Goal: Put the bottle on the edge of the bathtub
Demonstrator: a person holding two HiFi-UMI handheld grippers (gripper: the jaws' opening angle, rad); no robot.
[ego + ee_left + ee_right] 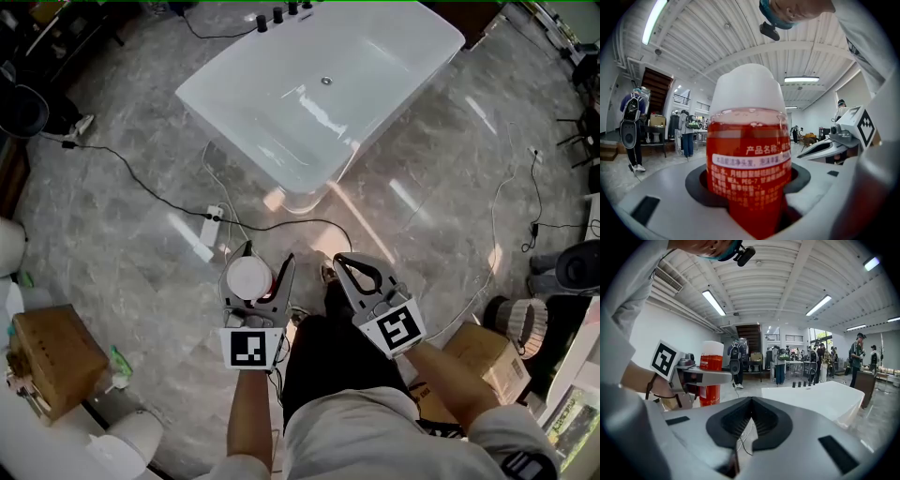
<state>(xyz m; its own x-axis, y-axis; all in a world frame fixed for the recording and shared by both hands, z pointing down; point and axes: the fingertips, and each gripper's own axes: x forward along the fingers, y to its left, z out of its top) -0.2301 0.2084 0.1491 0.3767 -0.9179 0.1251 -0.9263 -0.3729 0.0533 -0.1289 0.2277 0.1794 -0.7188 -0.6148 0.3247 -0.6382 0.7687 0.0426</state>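
Head view: white glossy bathtub [319, 94] on grey marbled floor [141, 244]. Cables and power strip [212, 225] lie between tub and person; cardboard boxes [52, 361] at both sides. Left gripper [267, 255] pinches bottle [248, 278], well short of tub. Right gripper [339, 260] pressed together, empty.

Left gripper view: only here, red liquid, printed label, domed white cap.

Right gripper view: black taps [801, 384] on tub's flat rim.

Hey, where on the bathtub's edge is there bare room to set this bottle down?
The bathtub's rim is bare along both long sides and across the near end, which faces the bottle in the left gripper. Only the far end is crowded, by a row of black taps.
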